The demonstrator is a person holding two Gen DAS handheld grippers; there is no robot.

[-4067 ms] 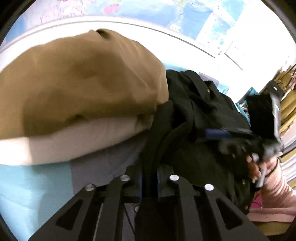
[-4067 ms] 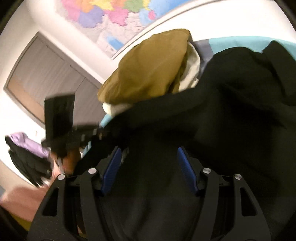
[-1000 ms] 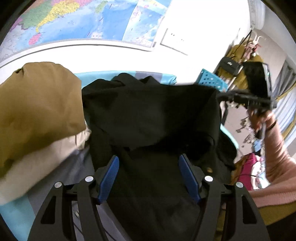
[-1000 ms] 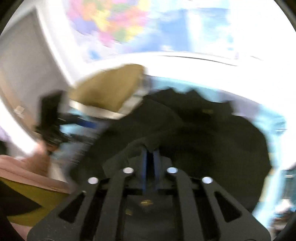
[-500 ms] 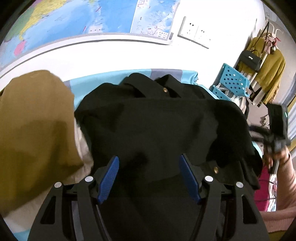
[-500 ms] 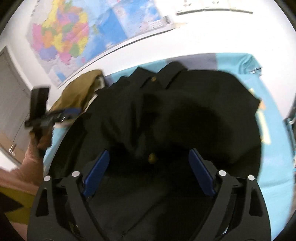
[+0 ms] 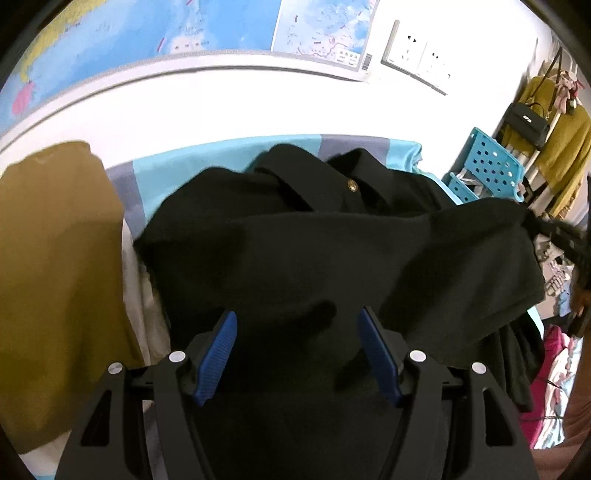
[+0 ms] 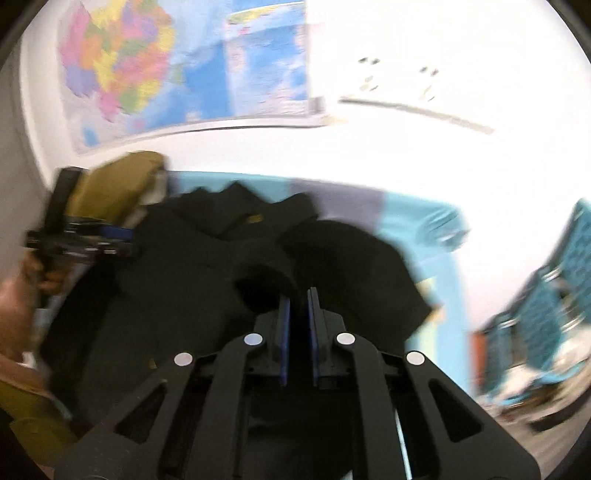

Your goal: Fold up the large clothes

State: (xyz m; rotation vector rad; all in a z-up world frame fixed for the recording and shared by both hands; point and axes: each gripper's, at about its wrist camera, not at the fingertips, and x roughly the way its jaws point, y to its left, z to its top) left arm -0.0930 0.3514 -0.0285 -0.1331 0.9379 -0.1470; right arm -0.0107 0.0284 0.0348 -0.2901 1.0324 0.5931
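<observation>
A large black coat (image 7: 332,251) with a brass button (image 7: 352,185) lies bunched on a teal bed sheet (image 7: 207,162). My left gripper (image 7: 296,317) hovers over the coat's near part with its blue pads wide apart. It is open, and the cloth passes under them without being pinched. In the blurred right wrist view the same black coat (image 8: 177,280) spreads below. My right gripper (image 8: 298,295) has its jaws closing to a narrow slit, and a raised fold of the coat (image 8: 266,284) is caught at the tips.
A mustard-brown folded garment (image 7: 55,277) on pale cloth lies left of the coat, and shows again as the mustard garment (image 8: 114,184). A blue perforated crate (image 7: 484,166) and hanging yellow clothes with a black bag (image 7: 524,118) stand at the right. A map-covered wall (image 7: 184,33) is behind.
The right gripper's pads, wide apart half a second ago, have come together on a fold of the coat as its view swung. The left gripper slid further over the coat, its jaws unchanged.
</observation>
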